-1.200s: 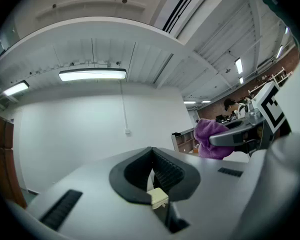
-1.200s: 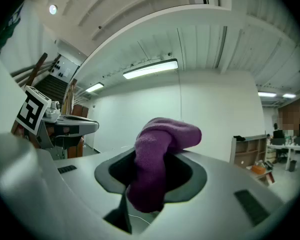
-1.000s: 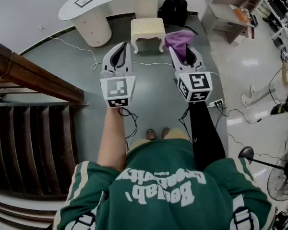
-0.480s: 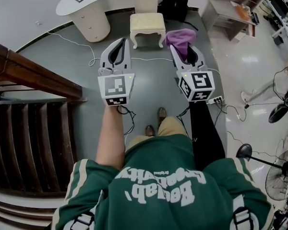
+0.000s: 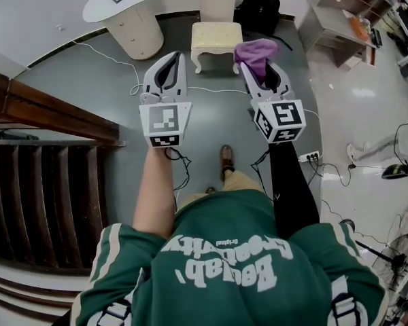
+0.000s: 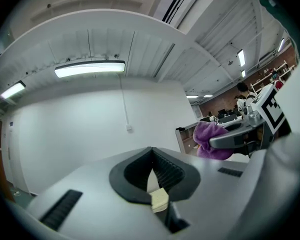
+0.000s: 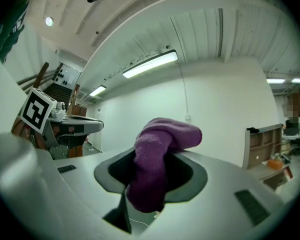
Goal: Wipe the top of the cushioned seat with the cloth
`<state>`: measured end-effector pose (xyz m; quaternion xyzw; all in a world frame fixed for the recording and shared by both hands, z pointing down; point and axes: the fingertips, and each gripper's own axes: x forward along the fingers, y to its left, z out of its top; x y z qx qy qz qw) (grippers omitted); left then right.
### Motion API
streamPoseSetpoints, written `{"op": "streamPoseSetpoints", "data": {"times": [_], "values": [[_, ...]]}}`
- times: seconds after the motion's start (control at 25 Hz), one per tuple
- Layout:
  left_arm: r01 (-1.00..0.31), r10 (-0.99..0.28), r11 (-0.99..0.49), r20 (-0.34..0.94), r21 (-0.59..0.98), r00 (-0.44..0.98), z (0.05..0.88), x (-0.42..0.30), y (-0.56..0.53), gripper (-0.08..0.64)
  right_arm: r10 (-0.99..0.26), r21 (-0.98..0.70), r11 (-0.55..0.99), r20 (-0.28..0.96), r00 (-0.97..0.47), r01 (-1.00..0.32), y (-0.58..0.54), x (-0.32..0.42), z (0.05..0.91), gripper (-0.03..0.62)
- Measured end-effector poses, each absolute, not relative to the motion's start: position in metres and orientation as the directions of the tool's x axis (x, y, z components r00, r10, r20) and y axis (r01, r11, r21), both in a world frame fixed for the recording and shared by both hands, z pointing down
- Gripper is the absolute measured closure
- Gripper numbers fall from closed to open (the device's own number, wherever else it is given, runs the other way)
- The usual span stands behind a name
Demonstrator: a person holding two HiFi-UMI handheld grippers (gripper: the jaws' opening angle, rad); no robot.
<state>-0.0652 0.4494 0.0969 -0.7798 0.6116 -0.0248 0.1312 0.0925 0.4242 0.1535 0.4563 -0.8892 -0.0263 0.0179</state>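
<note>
The cushioned seat (image 5: 216, 37) is a small cream stool on the grey floor, ahead of both grippers. My left gripper (image 5: 176, 58) is held out at the stool's left, shut with nothing in it (image 6: 152, 151). My right gripper (image 5: 250, 65) is shut on a purple cloth (image 5: 255, 50), which bunches over its tips beside the stool's right edge. In the right gripper view the cloth (image 7: 157, 159) fills the gap between the jaws and hangs down. Both grippers are in the air, short of the seat.
A white curved desk (image 5: 156, 5) stands behind the stool, with a black backpack (image 5: 258, 11) to its right. Grey shelves (image 5: 343, 22) are at the far right. A wooden stair rail (image 5: 47, 107) runs along the left. Cables and a power strip (image 5: 308, 156) lie on the floor.
The person has stepped forward, one foot now ahead. Both grippers keep the same pose, and the cloth stays in the right one.
</note>
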Motion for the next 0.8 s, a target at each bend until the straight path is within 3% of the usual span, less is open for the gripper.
{"op": "streamPoseSetpoints", "data": {"times": [0.4,0.8], "values": [[-0.958,-0.970,-0.172,-0.132,-0.231,0.206,0.088,-0.055,0.333,0.545,-0.799,0.064,0.598,-0.030,-0.601,-0.799,0.290,0.104,0.142,0.437],[-0.955,-0.971,-0.169,-0.123,-0.242,0.203,0.092,-0.061,0.273,0.545,-0.804,0.107,0.585,-0.049,-0.592,-0.804,0.231,0.107,0.149,0.446]]}}
